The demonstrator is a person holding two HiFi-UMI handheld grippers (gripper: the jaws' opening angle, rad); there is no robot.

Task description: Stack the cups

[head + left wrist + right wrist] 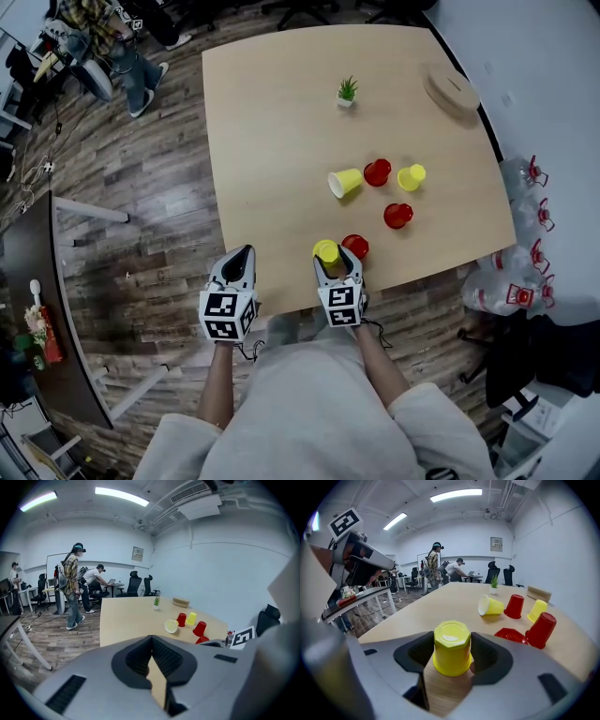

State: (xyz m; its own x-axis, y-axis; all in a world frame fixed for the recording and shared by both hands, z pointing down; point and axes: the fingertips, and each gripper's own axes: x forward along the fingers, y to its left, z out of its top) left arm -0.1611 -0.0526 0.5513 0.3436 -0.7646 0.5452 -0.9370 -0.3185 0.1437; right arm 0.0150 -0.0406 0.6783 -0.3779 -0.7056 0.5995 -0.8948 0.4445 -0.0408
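An upside-down yellow cup (325, 250) (451, 646) stands at the table's near edge, and my right gripper (336, 258) (452, 656) is shut on it, a pad against each side. A red cup (355, 246) (512, 635) sits just right of it, partly hidden by the jaw. Farther out lie a yellow cup on its side (344, 182) (490, 605), a red cup (377, 172), another yellow cup (411, 177) and a red cup (397, 216) (541, 629). My left gripper (246, 253) (151, 641) hovers shut and holds nothing, left of the table's near corner.
The light wooden table (272, 141) also carries a small potted plant (347, 91) and a round wooden disc (451, 92) at its far end. A dark desk (33, 281) stands to the left. People work at the room's far end (73, 590).
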